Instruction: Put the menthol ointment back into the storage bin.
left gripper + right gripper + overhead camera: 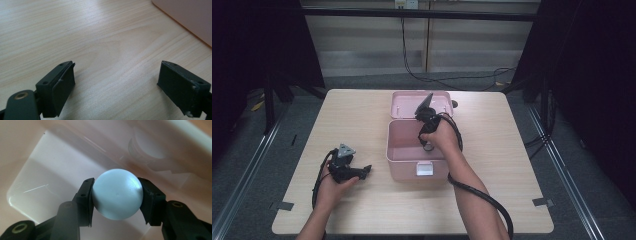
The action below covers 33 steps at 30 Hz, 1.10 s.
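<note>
A pink box (403, 161) stands open at the middle of the table, its lid (404, 104) tipped back behind it. My right gripper (428, 146) reaches down into the box. In the right gripper view it (117, 195) is shut on a pale blue ball (117, 194), both pads pressed against the ball's sides, with the box's pale inside (50, 175) beneath. My left gripper (367, 170) rests low on the table to the left of the box. Its jaws (116, 82) stand wide open over bare wood, with a corner of the pink box (190, 17) at the upper right.
The light wooden table (352, 115) has bare room to the left, right and front of the box. A black cable (484, 197) trails from my right gripper along the forearm. Dark frame posts and floor cables lie beyond the table's far edge.
</note>
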Tool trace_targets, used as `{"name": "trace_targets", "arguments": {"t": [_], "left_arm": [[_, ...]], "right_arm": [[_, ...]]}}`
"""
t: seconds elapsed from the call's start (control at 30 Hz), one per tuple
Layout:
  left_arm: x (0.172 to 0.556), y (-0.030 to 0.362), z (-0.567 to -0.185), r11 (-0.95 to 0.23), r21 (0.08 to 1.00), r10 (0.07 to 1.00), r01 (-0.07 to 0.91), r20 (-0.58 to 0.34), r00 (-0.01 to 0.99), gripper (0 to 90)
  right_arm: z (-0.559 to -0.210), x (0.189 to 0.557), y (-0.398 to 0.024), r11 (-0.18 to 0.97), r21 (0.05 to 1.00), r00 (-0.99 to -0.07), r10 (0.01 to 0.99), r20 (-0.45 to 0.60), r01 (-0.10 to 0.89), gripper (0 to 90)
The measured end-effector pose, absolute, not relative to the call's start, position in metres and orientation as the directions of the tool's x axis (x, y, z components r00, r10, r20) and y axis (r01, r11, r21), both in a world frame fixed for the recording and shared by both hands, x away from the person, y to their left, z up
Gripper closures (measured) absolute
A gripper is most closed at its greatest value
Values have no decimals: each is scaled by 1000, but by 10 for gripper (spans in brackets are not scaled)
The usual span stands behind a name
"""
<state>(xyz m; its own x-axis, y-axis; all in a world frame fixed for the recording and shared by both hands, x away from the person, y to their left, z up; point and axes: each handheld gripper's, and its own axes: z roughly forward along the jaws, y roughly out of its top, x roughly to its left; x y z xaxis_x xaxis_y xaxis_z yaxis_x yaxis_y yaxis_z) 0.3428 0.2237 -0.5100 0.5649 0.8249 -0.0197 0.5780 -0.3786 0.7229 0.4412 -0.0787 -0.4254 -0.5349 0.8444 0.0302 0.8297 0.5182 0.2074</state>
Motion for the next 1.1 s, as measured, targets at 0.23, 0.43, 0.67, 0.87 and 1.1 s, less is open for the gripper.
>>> {"name": "trace_targets", "arguments": {"t": [0.23, 0.43, 0.67, 0.87, 1.1], "left_arm": [[343, 224, -510, -379, 723, 825, 578, -19, 565, 133], [343, 224, -510, -380, 722, 825, 578, -19, 565, 133], [343, 224, -510, -379, 723, 825, 578, -19, 565, 133], [343, 224, -510, -379, 723, 825, 578, -19, 565, 133], [343, 224, -510, -379, 723, 825, 578, -19, 565, 133]], "right_arm": [[-428, 442, -76, 517, 213, -536, 844, 37, 829, 501], [-431, 441, -75, 518, 214, -537, 843, 37, 828, 499], [-436, 442, -73, 529, 210, -546, 837, 27, 822, 498], [-437, 442, -71, 532, 219, -551, 834, 30, 818, 494], [-434, 442, -72, 528, 229, -546, 837, 21, 818, 494]]}}
